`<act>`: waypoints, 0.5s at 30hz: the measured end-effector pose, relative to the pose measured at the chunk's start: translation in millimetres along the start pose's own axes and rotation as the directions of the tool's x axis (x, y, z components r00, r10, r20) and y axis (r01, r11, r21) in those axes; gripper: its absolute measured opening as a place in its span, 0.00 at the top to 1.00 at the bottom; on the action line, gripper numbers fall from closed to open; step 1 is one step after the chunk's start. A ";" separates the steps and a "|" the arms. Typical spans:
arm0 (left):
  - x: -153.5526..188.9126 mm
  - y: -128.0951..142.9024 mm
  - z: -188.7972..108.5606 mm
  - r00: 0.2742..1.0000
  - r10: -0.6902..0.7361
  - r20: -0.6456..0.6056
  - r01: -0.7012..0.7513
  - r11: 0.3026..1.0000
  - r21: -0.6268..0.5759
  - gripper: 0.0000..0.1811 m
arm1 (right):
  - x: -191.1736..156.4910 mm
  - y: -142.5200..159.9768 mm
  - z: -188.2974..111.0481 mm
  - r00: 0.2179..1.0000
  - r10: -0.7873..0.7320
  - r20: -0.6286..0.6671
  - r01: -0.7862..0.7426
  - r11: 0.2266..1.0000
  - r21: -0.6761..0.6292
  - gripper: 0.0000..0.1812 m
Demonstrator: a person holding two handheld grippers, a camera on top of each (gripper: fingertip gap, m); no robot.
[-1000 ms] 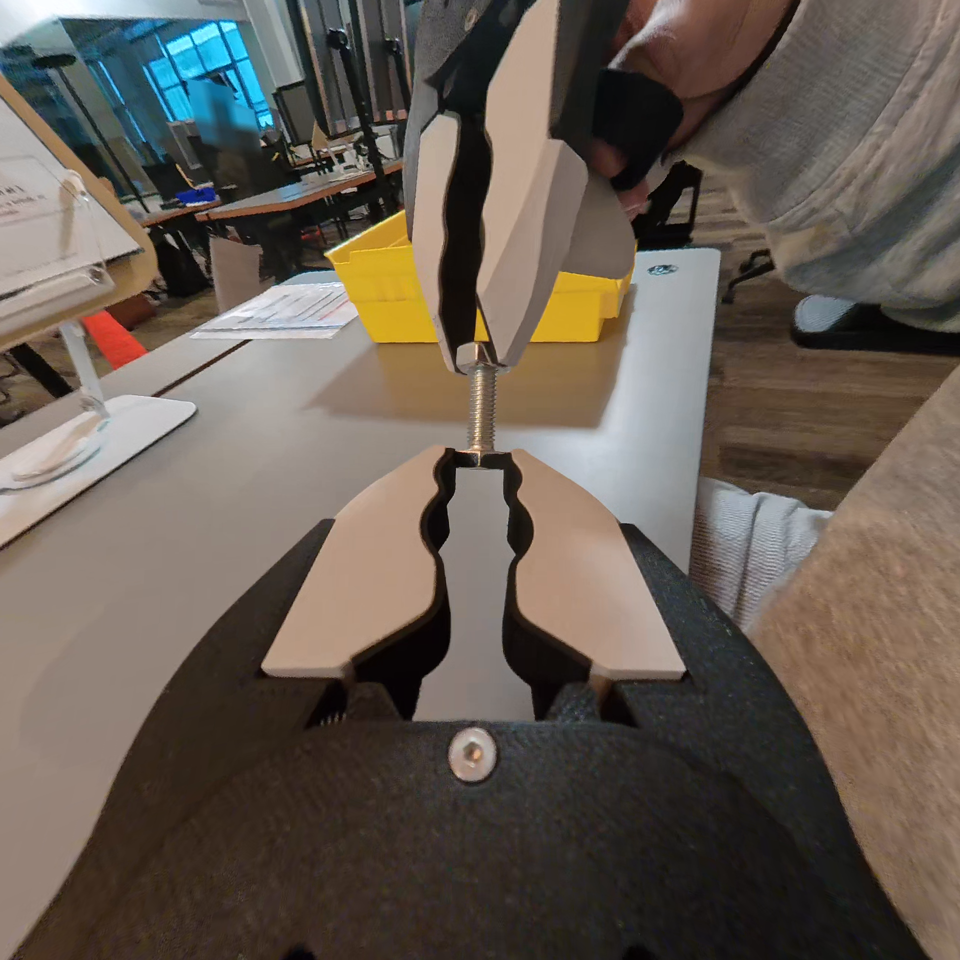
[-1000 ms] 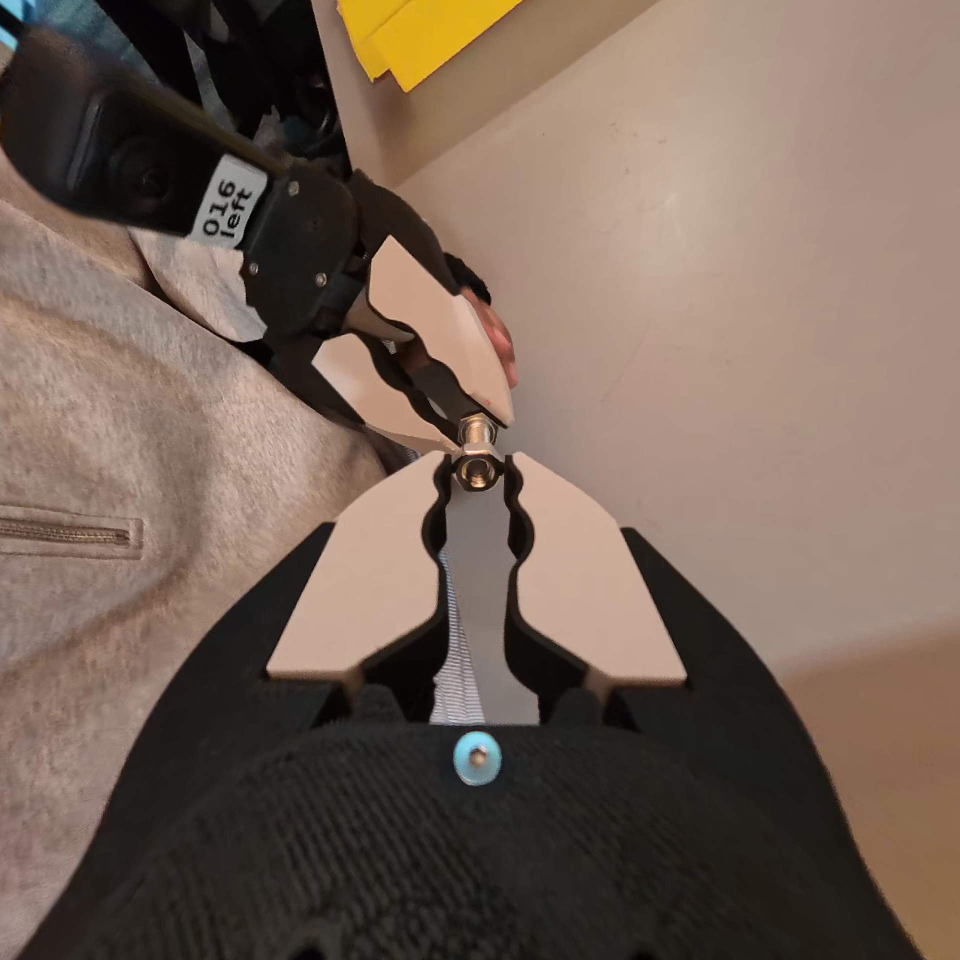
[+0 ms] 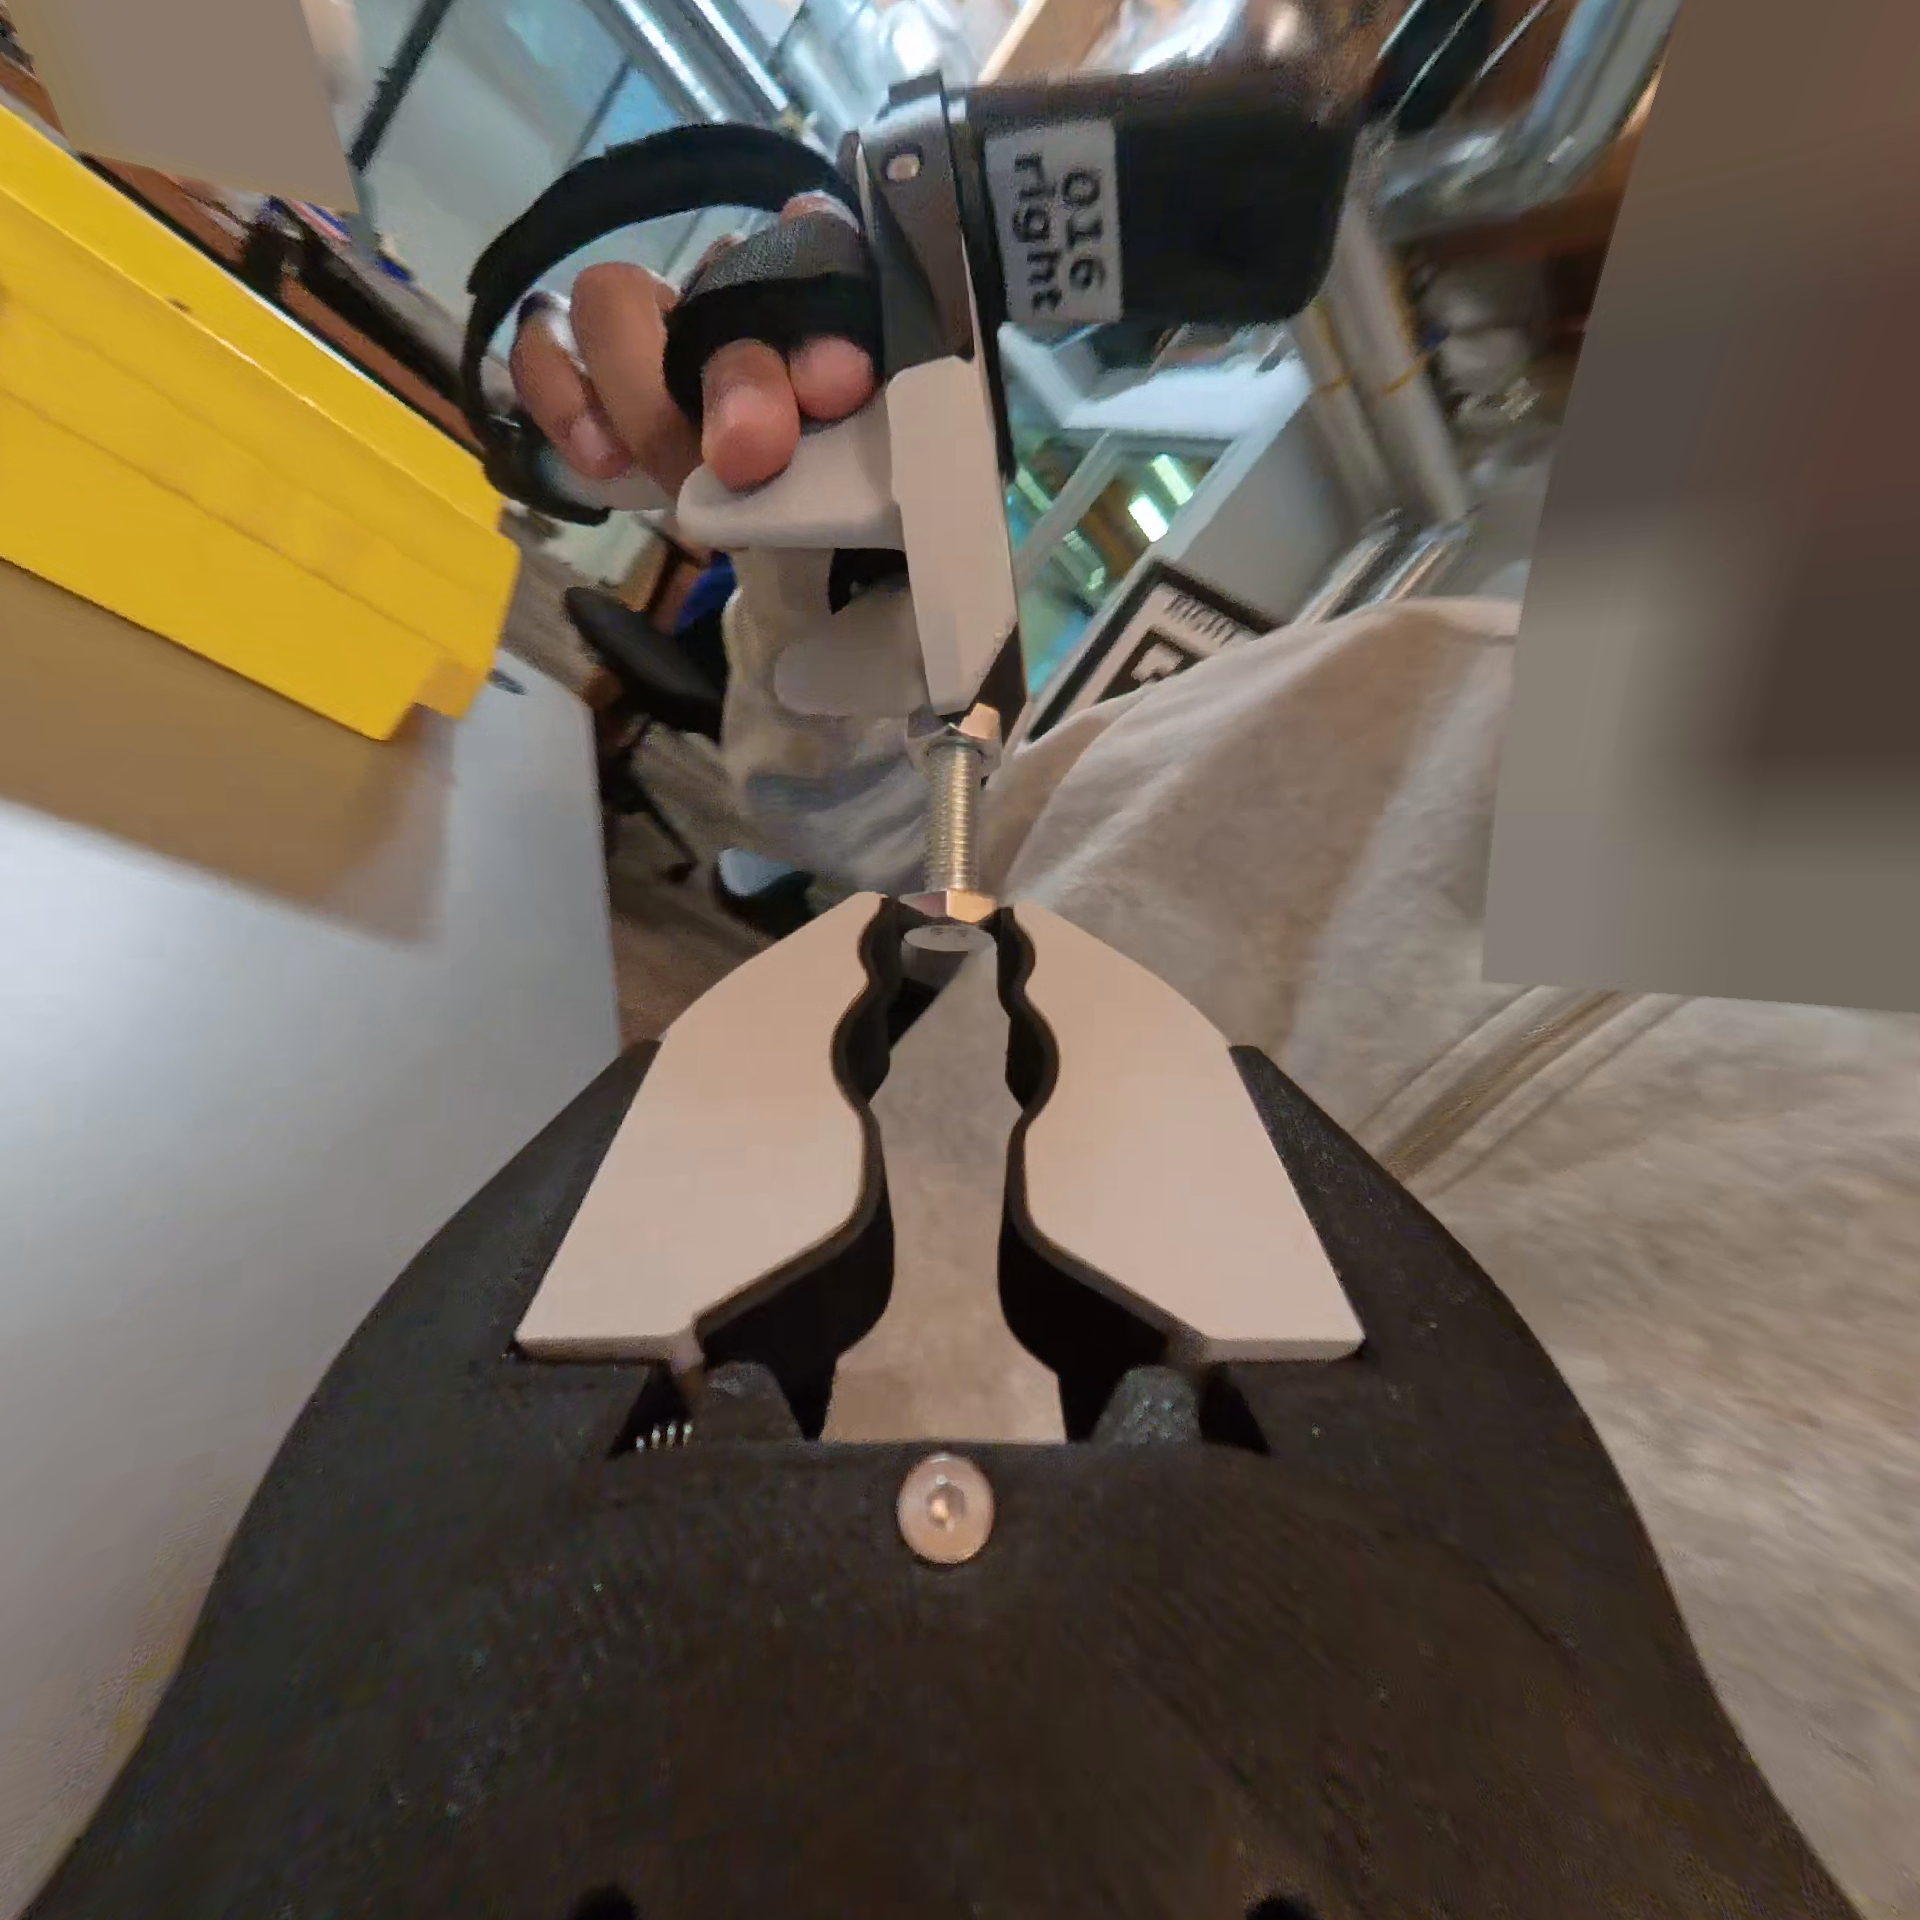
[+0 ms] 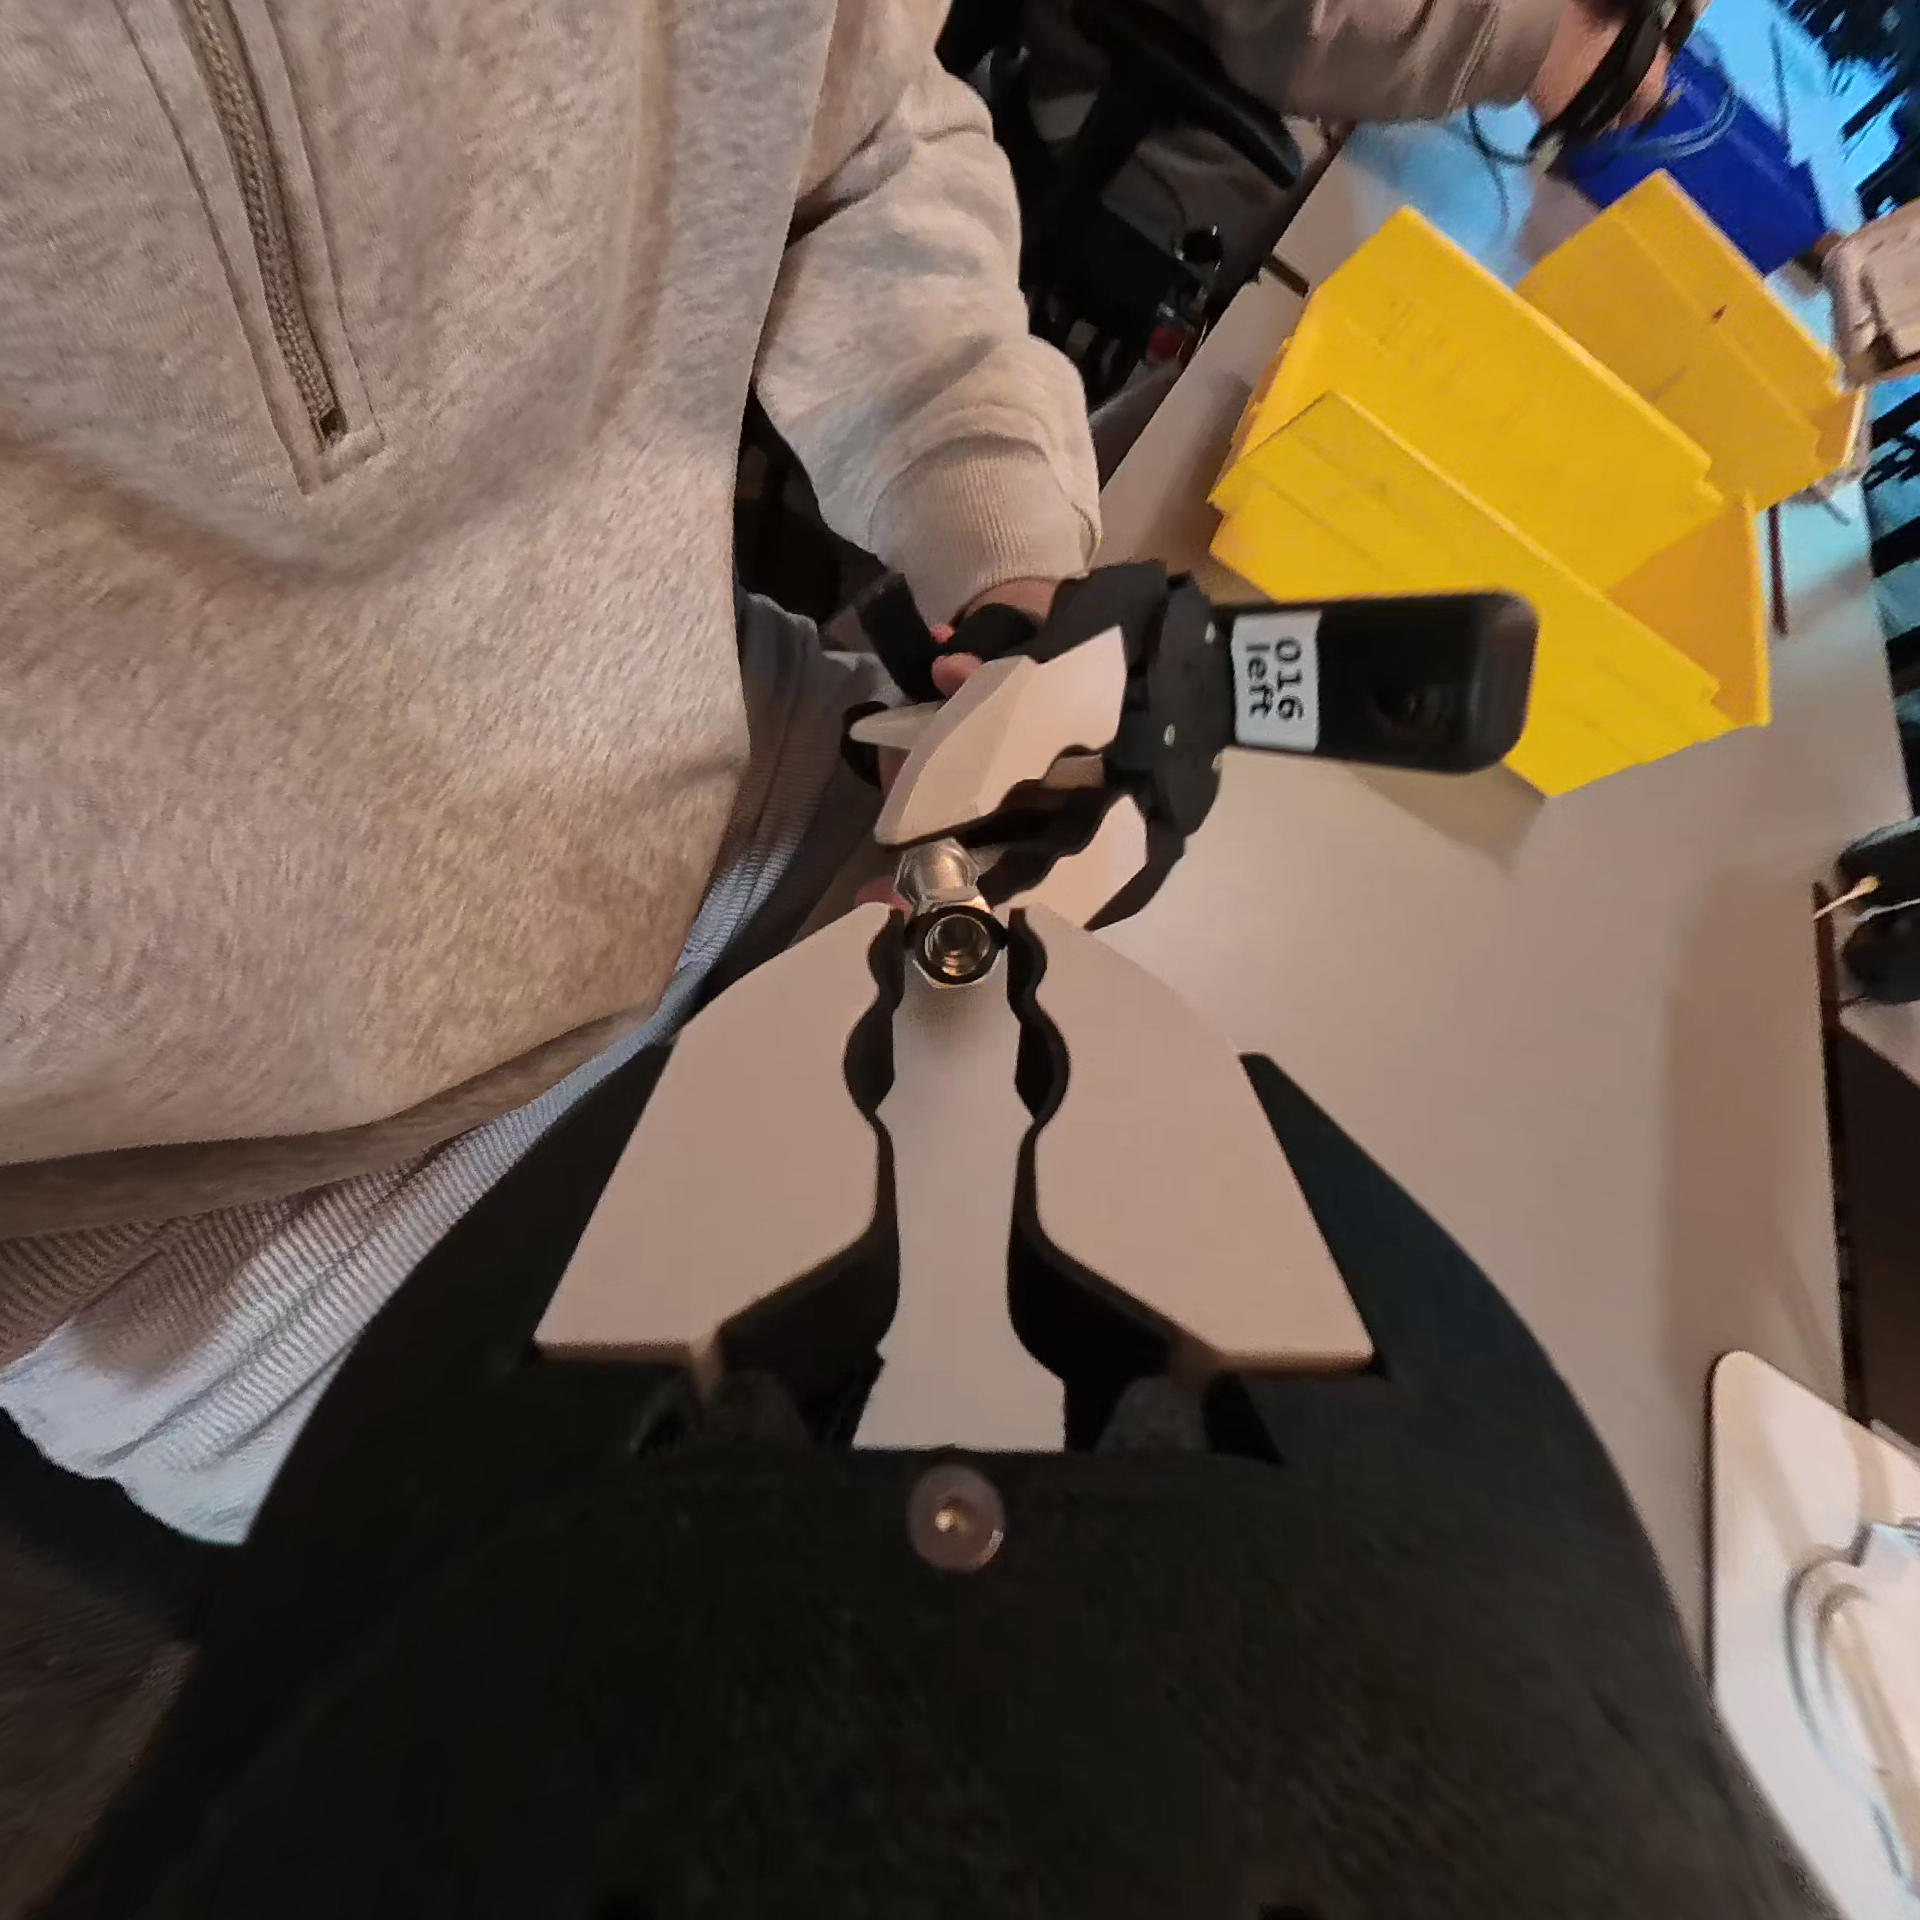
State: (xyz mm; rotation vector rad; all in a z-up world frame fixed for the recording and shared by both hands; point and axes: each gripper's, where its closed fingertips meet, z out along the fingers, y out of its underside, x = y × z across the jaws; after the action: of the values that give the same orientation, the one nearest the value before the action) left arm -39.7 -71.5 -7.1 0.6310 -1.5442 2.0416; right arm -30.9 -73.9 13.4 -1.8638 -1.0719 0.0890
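A silver threaded bolt hangs in the air between my two grippers. My left gripper is shut on the bolt's hex head at its fingertips. My right gripper is shut on a hex nut at the bolt's other end. In the left wrist view the right gripper comes down from above onto the nut, held by a hand in a black strap. In the right wrist view the left gripper sits just beyond the nut and grips the bolt from the far side.
Yellow bins stand on the pale table; one shows in the left wrist view. The person's beige sweater fills the left. A white stand base is at the lower right. The table edge is left of the bolt. My left and right fingertips are right by each other.
Both grippers have swung round with the bolt still held between them. The pair now sits beside the table edge, close to the person's body, with the right gripper seen side on.
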 end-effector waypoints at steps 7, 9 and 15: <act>12.9 -11.2 -4.5 0.963 -0.197 -0.182 0.211 0.975 0.063 0.90 | 5.9 -11.1 -2.3 0.997 -0.056 -0.045 0.059 0.995 0.082 0.89; 10.9 -12.0 -4.5 0.967 -0.191 -0.167 0.205 0.976 0.074 0.90 | 8.4 -9.4 -2.9 0.997 -0.049 -0.056 0.053 0.996 0.072 0.89; -3.2 -10.5 -5.1 0.998 -0.056 -0.007 0.056 0.995 0.078 0.90 | 13.9 -2.3 -3.5 0.998 0.013 -0.066 -0.010 0.998 0.055 0.89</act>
State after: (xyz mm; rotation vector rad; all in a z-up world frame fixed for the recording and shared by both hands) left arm -30.9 -64.5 -2.7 0.6908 -1.4331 2.0683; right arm -22.2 -66.2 22.1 -1.8119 -1.0039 0.0614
